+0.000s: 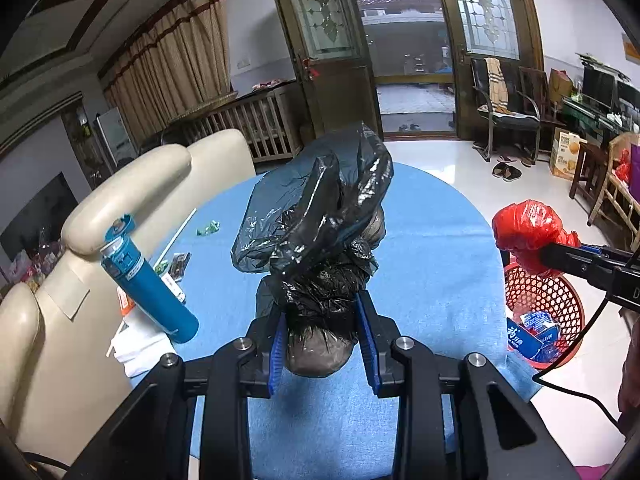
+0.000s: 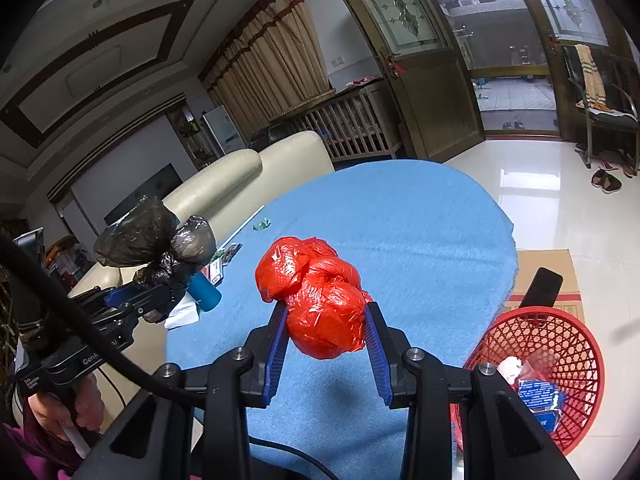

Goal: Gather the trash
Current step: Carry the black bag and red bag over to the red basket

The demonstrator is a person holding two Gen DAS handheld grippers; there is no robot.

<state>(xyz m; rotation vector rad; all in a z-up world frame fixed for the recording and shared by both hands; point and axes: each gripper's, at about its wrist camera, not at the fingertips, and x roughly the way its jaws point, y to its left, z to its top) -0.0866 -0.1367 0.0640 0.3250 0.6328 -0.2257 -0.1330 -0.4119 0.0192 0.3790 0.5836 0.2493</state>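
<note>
My left gripper (image 1: 322, 312) is shut on a crumpled black plastic bag (image 1: 320, 224) and holds it above the blue table cover (image 1: 432, 248). The same bag shows at the left of the right wrist view (image 2: 156, 240). My right gripper (image 2: 326, 312) is shut on a knotted red plastic bag (image 2: 320, 296), held above the table near its right edge. That bag also shows in the left wrist view (image 1: 528, 232), above a red mesh trash basket (image 1: 560, 296) on the floor. The basket (image 2: 560, 340) holds blue wrappers.
A blue flask (image 1: 148, 280) lies on the table's left side with a white cloth (image 1: 140, 344), a straw (image 1: 176, 236), a green wrapper (image 1: 208, 228) and small packets (image 1: 180, 264). A cream sofa (image 1: 120, 200) is at left. A cardboard box (image 2: 548, 276) stands behind the basket.
</note>
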